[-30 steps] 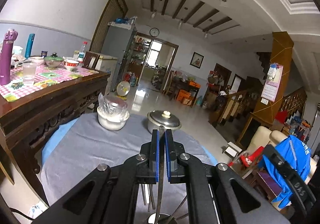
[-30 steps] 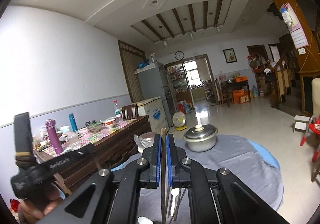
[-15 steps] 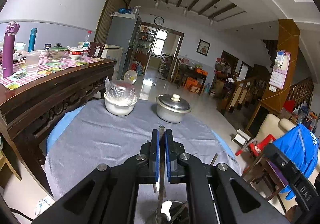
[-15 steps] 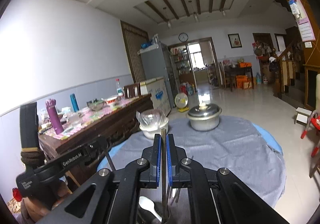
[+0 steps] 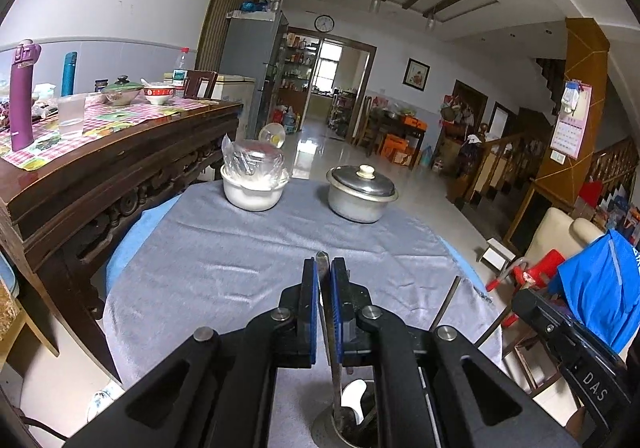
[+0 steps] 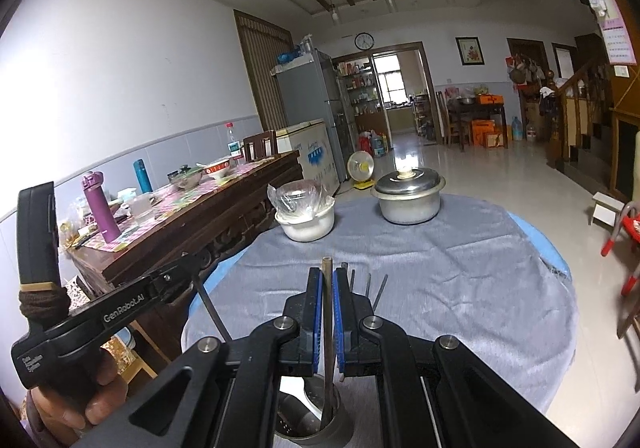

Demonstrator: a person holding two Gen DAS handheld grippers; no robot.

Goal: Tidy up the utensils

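Observation:
My left gripper (image 5: 324,268) is shut on a thin metal utensil handle (image 5: 330,324) that runs down into a steel utensil cup (image 5: 328,426) holding a white spoon (image 5: 354,396). My right gripper (image 6: 328,276) is shut on a metal chopstick-like rod (image 6: 328,328) whose lower end stands in the same perforated steel cup (image 6: 308,428), beside a white spoon (image 6: 296,392). Several more thin utensil ends (image 6: 368,286) stick up just right of the right gripper. The left gripper body (image 6: 112,312) shows at the left of the right wrist view.
The round table has a grey cloth (image 5: 224,260) over blue. A white bowl covered in plastic (image 5: 253,183) and a lidded steel pot (image 5: 361,193) stand at its far side. A dark wooden sideboard (image 5: 100,163) with bottles and bowls stands left. Chairs stand right.
Both grippers have come down towards the cup with their utensils held; the view has tilted down and the table, bowl and pot sit higher and nearer in frame.

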